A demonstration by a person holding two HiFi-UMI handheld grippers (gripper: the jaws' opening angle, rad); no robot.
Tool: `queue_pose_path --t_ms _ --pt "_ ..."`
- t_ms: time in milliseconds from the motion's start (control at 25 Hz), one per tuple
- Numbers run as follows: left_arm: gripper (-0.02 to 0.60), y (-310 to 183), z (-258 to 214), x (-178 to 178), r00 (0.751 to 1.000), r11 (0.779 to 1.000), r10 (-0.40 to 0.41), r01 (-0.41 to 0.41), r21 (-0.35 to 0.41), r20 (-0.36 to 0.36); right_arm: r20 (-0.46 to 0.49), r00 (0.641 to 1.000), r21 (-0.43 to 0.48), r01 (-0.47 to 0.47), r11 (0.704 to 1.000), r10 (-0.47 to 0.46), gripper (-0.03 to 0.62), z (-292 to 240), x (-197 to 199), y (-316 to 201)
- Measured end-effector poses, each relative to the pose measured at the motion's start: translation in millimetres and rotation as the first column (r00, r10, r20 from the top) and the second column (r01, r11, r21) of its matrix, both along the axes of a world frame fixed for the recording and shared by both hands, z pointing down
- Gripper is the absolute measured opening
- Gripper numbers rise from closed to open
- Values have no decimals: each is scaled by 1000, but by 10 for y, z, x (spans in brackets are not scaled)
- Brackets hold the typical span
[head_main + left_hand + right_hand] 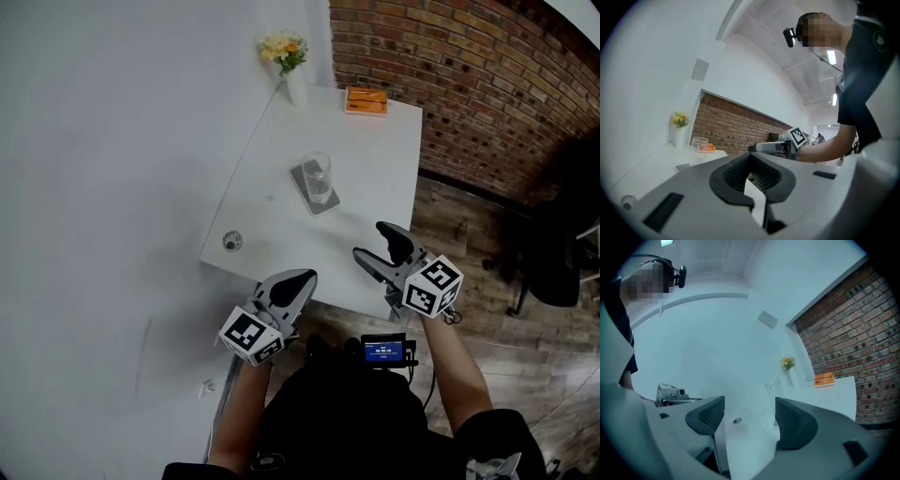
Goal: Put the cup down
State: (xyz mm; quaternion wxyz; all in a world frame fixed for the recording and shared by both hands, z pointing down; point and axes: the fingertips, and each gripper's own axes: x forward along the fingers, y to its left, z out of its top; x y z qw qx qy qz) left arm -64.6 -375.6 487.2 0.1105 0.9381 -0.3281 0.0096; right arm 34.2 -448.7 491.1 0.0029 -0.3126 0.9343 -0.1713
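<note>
A clear glass cup (317,176) stands upright on a grey square mat (302,183) in the middle of the white table (375,159). It also shows in the right gripper view as the cup (772,387) and in the left gripper view as the cup (699,142). Neither gripper touches it. My right gripper (373,241) hovers over the table's near edge, open, with nothing between its jaws (749,413). My left gripper (302,278) is at the near left of the table's edge, its jaws together and empty (749,159).
A white vase of yellow flowers (289,61) and an orange box (366,99) sit at the table's far end. A small round fitting (232,242) is near the left corner. A brick wall (469,84) and a black chair (562,234) stand to the right.
</note>
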Motion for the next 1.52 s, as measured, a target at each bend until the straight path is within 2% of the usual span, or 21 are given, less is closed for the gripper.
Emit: queue_pose_path --t_ms 480,880,1520 --pt "9 96 -34 102 998 998 57 -57 5 -5 -44 999 -40 -25 999 23 351 -10 65 512" --pt "9 86 -75 50 998 998 55 -54 10 -11 -31 995 -72 -99 992 97 351 11 193 422" --pt "9 99 -74 120 997 997 74 -74 9 -9 -40 994 -61 -101 993 99 347 19 170 395"
